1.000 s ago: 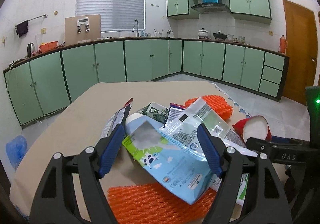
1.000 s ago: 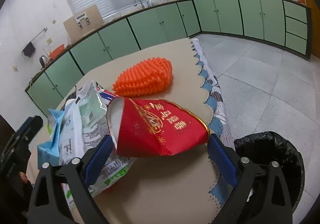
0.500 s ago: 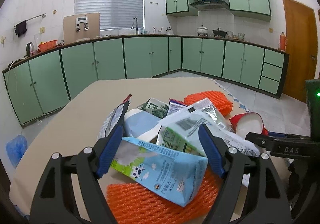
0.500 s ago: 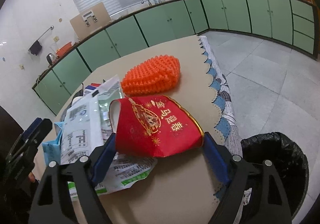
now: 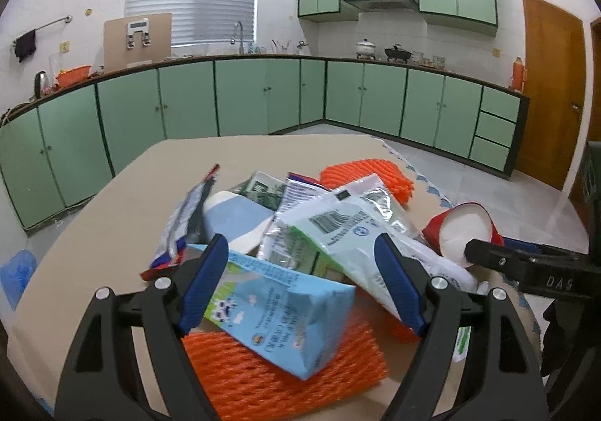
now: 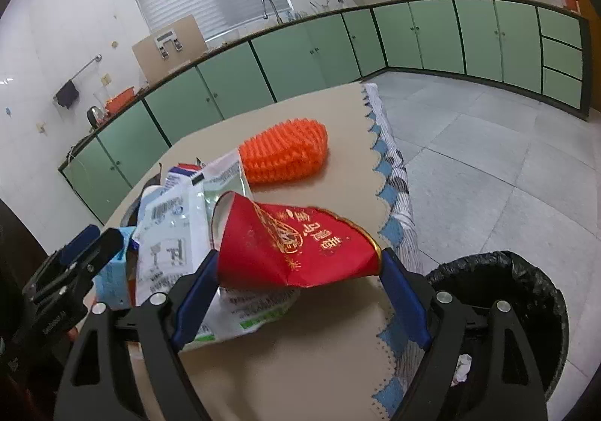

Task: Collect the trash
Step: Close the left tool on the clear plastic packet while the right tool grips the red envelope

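Left gripper (image 5: 300, 282) low over a tan table (image 5: 112, 225), jaws apart, a light blue milk carton (image 5: 278, 312) between them; contact with the pads unclear. Carton lies on orange foam netting (image 5: 263, 376). Behind it, a heap of plastic wrappers (image 5: 338, 222) and a second orange net (image 5: 372, 177). To the right, a red paper cup (image 5: 465, 233) on its side, the right gripper (image 5: 526, 263) beside it. Green cabinets (image 5: 263, 98) line the walls.

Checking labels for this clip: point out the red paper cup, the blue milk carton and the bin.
red paper cup (image 6: 296, 252), right wrist view, printed side.
blue milk carton (image 5: 278, 304), left wrist view, front face.
bin (image 6: 541, 293), right wrist view, black liner rim.
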`<state>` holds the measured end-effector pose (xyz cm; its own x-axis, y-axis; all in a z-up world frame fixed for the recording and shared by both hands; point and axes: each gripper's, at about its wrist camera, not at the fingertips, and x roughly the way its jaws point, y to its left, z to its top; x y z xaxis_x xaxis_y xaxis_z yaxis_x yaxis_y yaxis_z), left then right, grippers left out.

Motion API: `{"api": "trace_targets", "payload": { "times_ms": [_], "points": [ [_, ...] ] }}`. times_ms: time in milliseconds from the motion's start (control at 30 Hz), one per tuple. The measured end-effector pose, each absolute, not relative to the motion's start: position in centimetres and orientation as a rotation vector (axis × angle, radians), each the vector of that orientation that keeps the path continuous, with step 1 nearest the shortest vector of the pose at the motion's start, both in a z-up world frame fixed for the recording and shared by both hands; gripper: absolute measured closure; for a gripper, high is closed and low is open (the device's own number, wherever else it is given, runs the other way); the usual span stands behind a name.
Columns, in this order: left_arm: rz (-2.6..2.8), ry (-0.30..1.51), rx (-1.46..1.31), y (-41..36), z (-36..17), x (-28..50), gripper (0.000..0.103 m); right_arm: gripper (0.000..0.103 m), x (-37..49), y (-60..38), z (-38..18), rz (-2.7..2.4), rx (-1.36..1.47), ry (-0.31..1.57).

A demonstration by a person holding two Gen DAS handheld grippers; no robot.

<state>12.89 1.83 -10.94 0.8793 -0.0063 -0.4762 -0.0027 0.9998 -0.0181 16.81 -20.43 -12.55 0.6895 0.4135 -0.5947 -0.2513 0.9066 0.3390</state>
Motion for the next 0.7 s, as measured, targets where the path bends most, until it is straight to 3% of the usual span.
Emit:
{"api": "trace_targets", "payload": {
  "times_ms": [267,500,700],
  "points": [
    [-0.051,0.555,-0.031,0.9,-12.2,15.0,0.048,0.02,17.1,-20.3,-13.5,0.38,0.228,0.741],
    [-0.1,0.595,-0.075,0.7,-12.9,16.3,0.053,0.02,17.3,-20.2,-13.9,0.39,0.228,0.756],
    [-0.123,0.612,-0.126,0.6,-13.6,16.8,0.075,0.021,17.5,-20.2,-14.1,0.394,0.228,0.761]
  ]
}}
